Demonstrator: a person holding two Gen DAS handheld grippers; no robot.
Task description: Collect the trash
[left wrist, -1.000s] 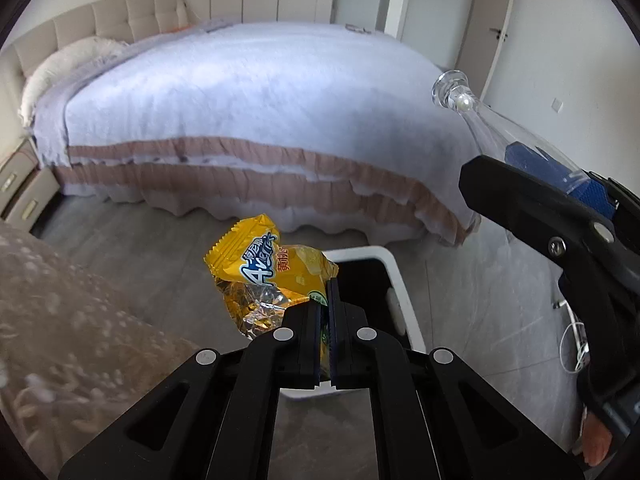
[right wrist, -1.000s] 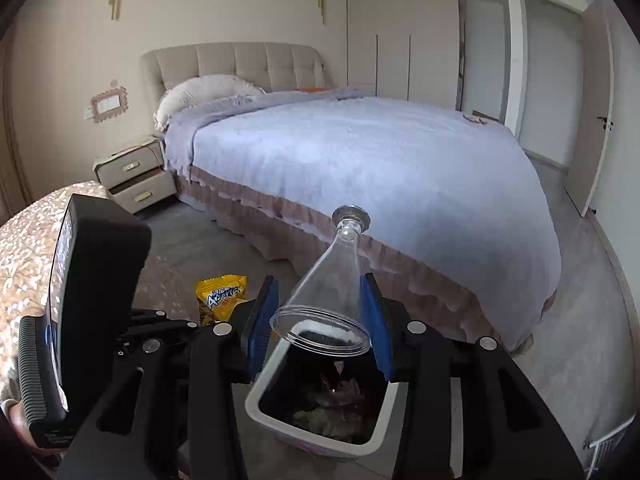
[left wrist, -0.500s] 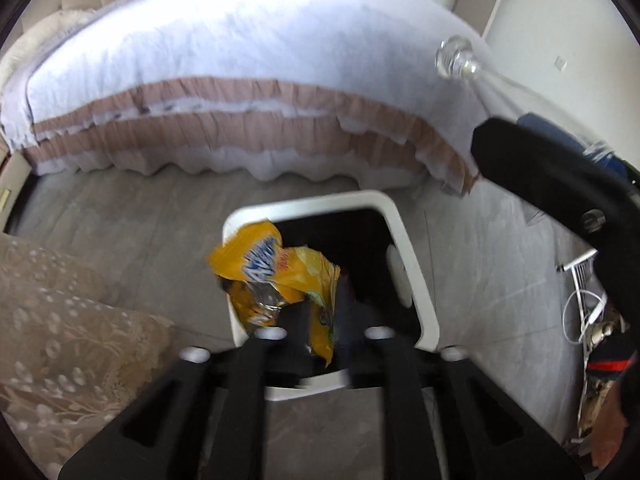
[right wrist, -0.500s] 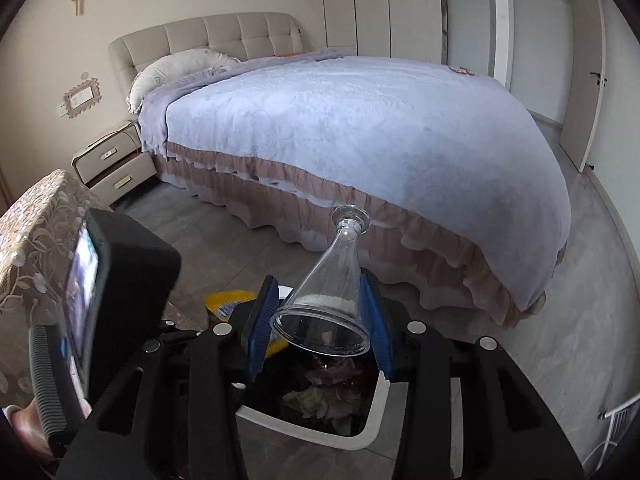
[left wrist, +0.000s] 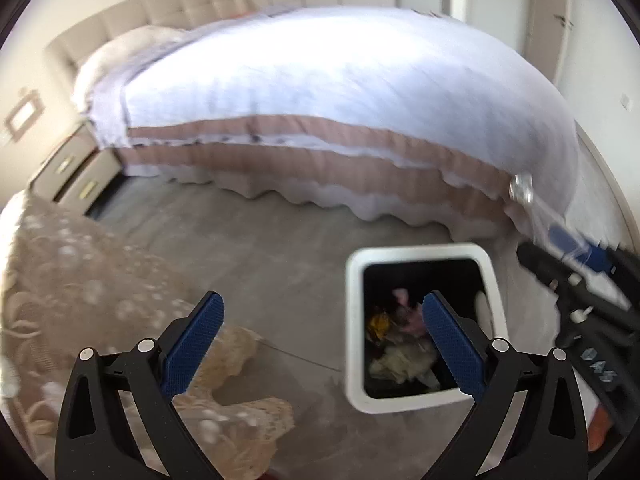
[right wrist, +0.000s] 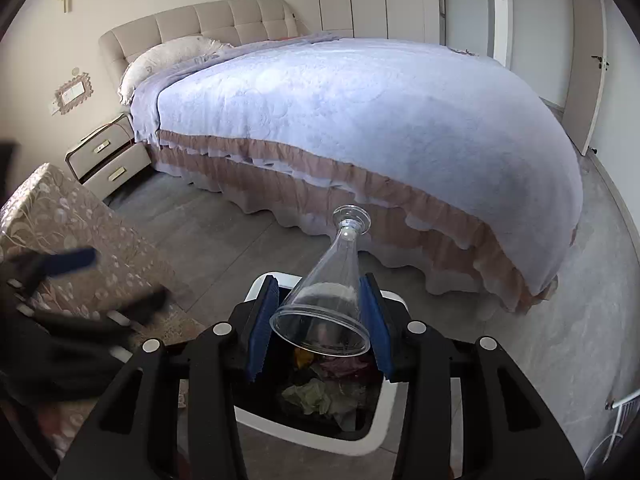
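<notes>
Already the white-rimmed bin (left wrist: 420, 324) on the floor near the bed (right wrist: 360, 120) holds a heap of wrappers, a yellow packet (left wrist: 379, 323) among them. The left gripper (left wrist: 320, 332), its jaws just spread wide, is empty. The right gripper (right wrist: 320, 320) grasps a clear plastic cup (right wrist: 328, 292) above the bin, probably next to drop.

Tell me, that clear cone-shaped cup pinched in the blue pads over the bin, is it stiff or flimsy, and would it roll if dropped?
The clear cup looks like thin plastic, so probably light and a bit springy; its rim stays round between the right gripper pads, suggesting a gentle squeeze. Its smooth tapered wall could slip. On the floor it would likely roll in a curve.
</notes>
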